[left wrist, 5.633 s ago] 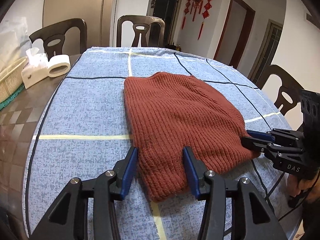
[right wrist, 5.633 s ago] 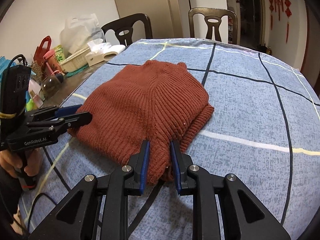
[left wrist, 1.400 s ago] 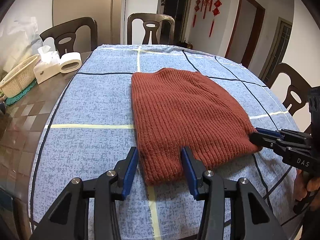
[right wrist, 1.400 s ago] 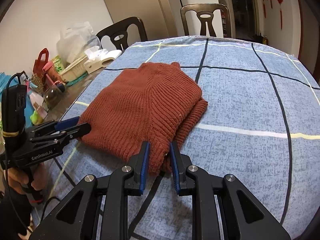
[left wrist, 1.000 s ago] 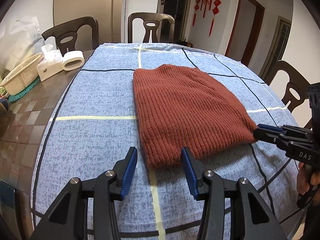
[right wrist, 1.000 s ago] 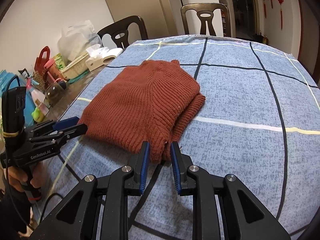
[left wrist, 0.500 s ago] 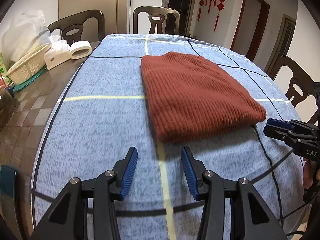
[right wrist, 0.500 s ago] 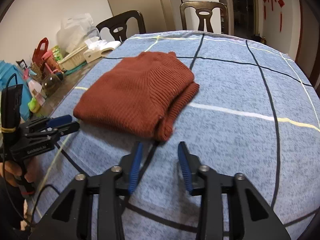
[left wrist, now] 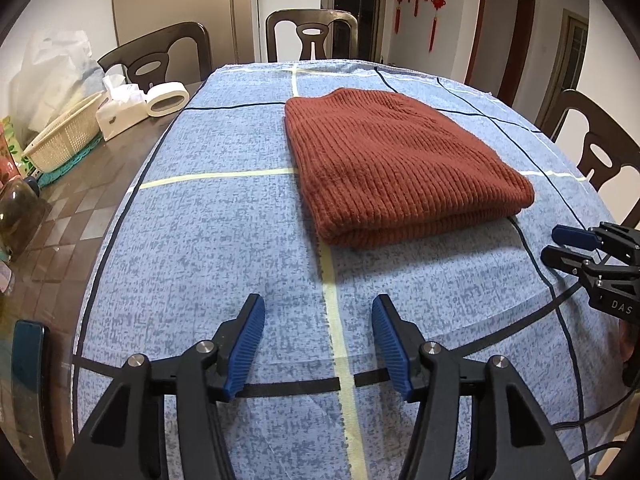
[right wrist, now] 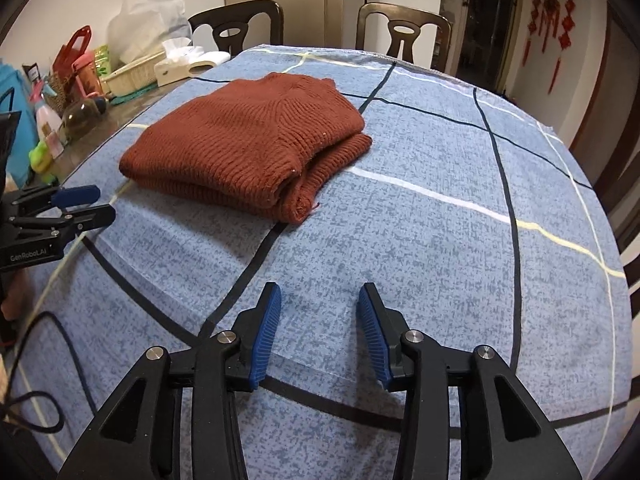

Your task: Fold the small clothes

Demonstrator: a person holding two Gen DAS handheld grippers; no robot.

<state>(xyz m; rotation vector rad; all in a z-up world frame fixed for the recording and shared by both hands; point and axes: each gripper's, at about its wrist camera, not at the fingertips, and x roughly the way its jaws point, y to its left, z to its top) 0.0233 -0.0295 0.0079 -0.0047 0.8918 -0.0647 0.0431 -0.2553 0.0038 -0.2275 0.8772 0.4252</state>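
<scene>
Rust-red knit sweater (left wrist: 400,164) lies folded in compact rectangle on blue checked tablecloth (left wrist: 208,240), likely laid flat so layers stay stacked. Left gripper (left wrist: 318,344) and right gripper (right wrist: 318,334) both apart from sweater, jaws opening, nothing between them. Neck end points toward far chairs (left wrist: 312,34); long axis runs near-to-far along table. Fold looks done.

A dark tiled table (left wrist: 60,216) carries a blue checked cloth (left wrist: 224,240) over most of its top. A folded rust-red sweater (left wrist: 396,168) lies on the cloth. On the bare part sit a basket (left wrist: 64,140), a tissue box (left wrist: 120,114) and a tape roll (left wrist: 168,98).
</scene>
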